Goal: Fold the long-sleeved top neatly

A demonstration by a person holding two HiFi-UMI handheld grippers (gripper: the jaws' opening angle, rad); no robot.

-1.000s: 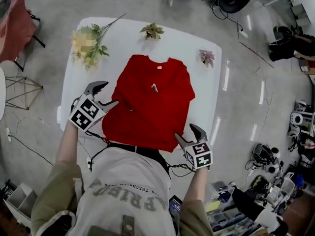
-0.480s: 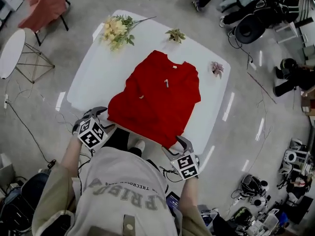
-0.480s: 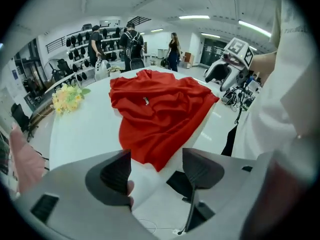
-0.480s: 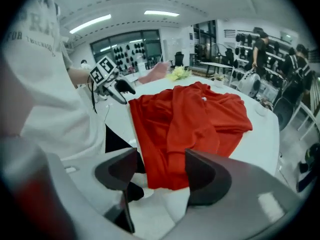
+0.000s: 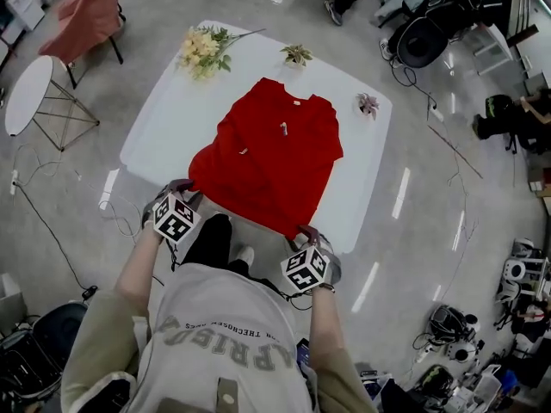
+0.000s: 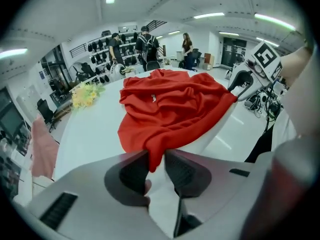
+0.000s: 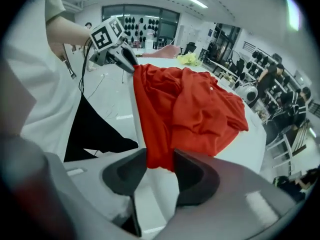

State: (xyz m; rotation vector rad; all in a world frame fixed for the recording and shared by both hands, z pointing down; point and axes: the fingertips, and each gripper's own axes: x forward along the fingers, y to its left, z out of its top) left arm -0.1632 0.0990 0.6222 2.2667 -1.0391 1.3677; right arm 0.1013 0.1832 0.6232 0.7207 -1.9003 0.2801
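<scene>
- Red cloth sits in the left gripper [image 6: 157,156]: its jaws are closing, pads pinching the near left hem corner of the red top [image 5: 271,157].
- Between the closing jaws of the right gripper [image 7: 160,158], the near right hem corner is pinched the same way.
- Both corners are at the near edge of the white table [image 5: 168,119]; the rest of the top lies rumpled across it, collar at the far end.
- Beyond the collar stand yellow flowers [image 5: 202,48], a green plant [image 5: 297,54] and a pinkish plant [image 5: 368,104].
</scene>
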